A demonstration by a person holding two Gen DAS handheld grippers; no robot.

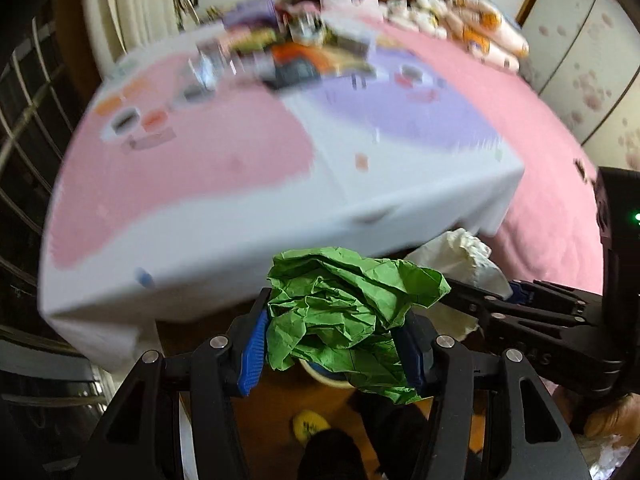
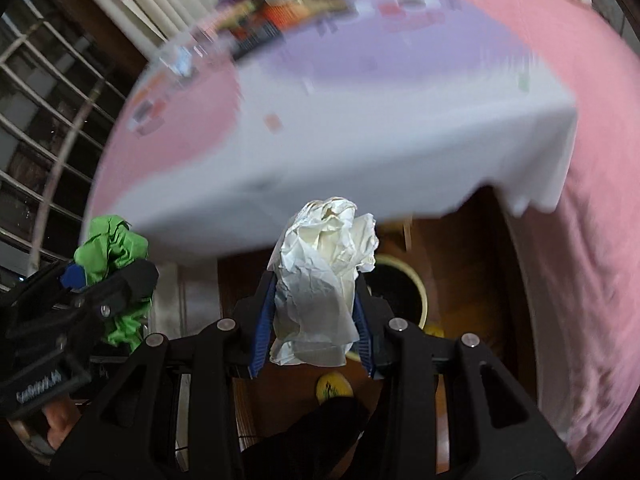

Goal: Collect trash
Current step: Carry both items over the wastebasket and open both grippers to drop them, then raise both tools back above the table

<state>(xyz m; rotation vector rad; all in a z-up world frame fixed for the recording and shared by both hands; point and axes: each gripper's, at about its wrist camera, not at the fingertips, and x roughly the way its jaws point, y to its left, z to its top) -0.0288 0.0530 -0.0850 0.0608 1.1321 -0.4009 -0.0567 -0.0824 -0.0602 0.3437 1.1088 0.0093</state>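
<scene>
— What does the left claw (image 1: 334, 344) hold?
— A crumpled green paper wad (image 1: 340, 312), clenched between its blue pads, just below the near edge of the cloth-covered table (image 1: 224, 248).
— And the right claw (image 2: 316, 328)?
— It grips a crumpled white paper wad (image 2: 324, 280), also just off the table's near edge, beside the green wad.
— Anything under them?
— A round bin (image 2: 404, 288) stands on the wooden floor (image 2: 464, 248) below the table edge, partly hidden by the white wad. The table's far end carries blurred clutter (image 1: 288, 44).
</scene>
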